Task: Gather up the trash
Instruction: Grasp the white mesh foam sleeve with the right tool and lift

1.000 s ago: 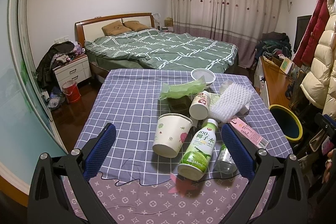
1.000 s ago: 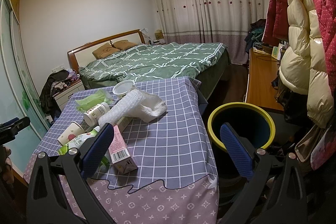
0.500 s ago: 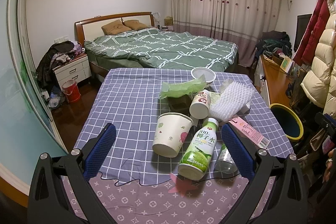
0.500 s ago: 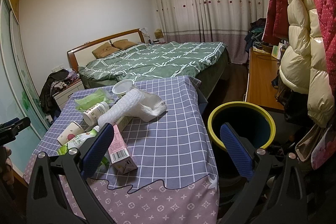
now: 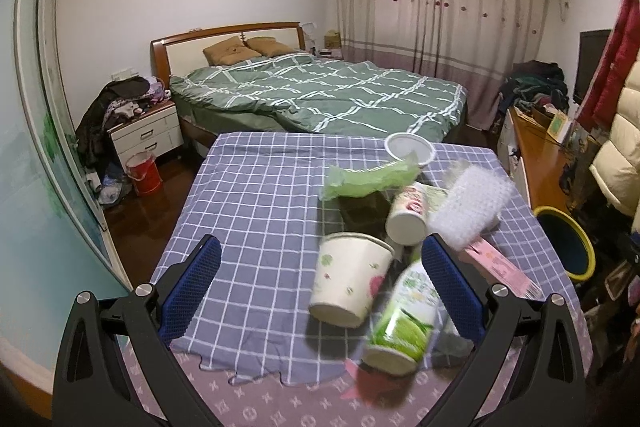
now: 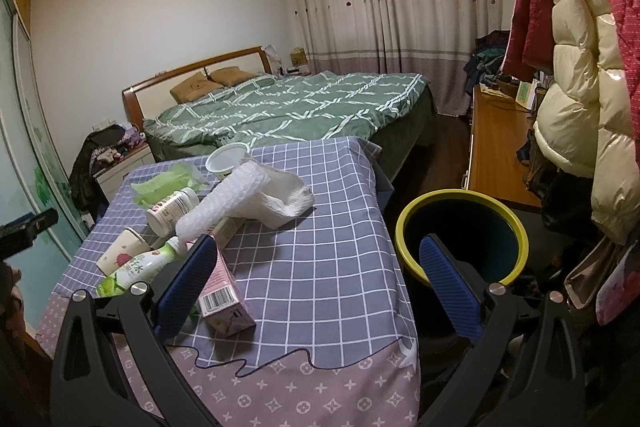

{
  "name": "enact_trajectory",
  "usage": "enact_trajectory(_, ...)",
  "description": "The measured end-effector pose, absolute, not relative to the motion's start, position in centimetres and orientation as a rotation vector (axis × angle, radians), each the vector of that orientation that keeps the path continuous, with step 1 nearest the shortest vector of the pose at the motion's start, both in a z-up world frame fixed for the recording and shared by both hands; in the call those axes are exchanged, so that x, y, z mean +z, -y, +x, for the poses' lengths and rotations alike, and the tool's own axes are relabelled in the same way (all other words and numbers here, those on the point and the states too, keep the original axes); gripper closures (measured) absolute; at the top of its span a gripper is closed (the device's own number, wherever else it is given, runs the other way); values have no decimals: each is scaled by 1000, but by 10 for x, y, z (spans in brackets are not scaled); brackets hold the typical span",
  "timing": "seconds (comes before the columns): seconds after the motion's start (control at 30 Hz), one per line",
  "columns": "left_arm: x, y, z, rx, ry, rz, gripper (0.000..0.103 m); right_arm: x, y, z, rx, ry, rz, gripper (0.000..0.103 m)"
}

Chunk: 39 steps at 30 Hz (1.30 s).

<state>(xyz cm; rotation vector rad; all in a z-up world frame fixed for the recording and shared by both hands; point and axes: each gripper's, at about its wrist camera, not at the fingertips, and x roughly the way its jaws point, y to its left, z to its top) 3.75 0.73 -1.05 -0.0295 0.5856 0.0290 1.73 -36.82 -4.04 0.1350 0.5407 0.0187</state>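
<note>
Left gripper [image 5: 320, 281] shifted leftward, spread empty, green bottle [image 5: 404, 319] blurred, right gripper [image 6: 316, 287] spread empty.

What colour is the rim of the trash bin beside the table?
Yellow, around a dark interior; the trash bin shows best in the right wrist view.

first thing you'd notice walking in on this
A heap of trash on the checked tablecloth: a tipped paper cup, a green drink bottle, a pink carton and bubble wrap. Beside the table's right edge stands a yellow-rimmed bin. Both grippers, left and right, are open and empty.
</note>
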Motion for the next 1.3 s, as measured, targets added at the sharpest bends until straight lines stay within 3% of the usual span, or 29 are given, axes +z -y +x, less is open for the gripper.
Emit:
enact_trajectory(0.5, -23, -41, 147, 71, -576, -34, 4, -50, 334, 118, 38, -604, 134, 8)
enact_trajectory(0.7, -32, -50, 191, 84, -556, -41, 4, -64, 313, 167, 54, -664, 125, 30)
enact_trajectory(0.97, -64, -59, 218, 59, -617, -66, 4, -90, 305, 207, 91, -765, 155, 42)
enact_trajectory(1.07, -71, -59, 221, 45, -639, -78, 4, -93, 306, 211, 130, -783, 190, 56)
enact_trajectory(1.13, -74, -59, 220, 47, -637, -81, 4, -92, 307, 212, 163, -786, 217, 79)
enact_trajectory(1.2, -75, -60, 220, 46, -632, -84, 4, -89, 307, 209, 189, -768, 236, 92)
enact_trajectory(1.3, -72, -60, 216, 47, -620, -94, 4, -77, 307, 199, 212, -714, 252, 93)
